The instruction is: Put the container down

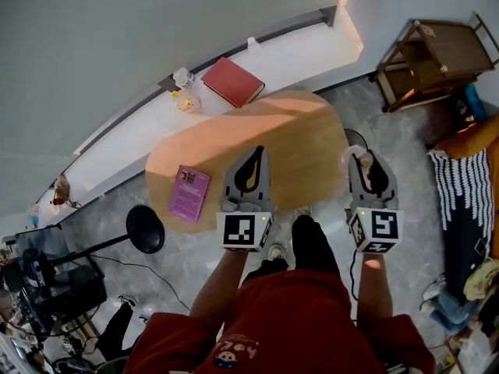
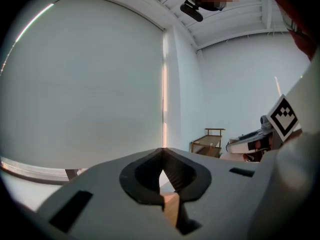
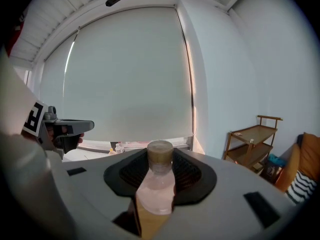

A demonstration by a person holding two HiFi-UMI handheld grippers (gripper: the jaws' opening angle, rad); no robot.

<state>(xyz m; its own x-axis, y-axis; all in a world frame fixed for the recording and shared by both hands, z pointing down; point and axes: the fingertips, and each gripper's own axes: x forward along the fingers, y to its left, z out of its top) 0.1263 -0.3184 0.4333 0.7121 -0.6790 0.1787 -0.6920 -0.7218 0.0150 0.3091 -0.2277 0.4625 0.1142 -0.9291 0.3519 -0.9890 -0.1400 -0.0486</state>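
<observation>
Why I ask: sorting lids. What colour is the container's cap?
Brownish-tan cap on the container, clearest in the right gripper view.

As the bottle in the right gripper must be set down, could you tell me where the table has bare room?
The oval wooden table is bare across its middle and right end, from the purple booklet at its left front onward. The white windowsill is crowded around the red book and small bottles.
</observation>
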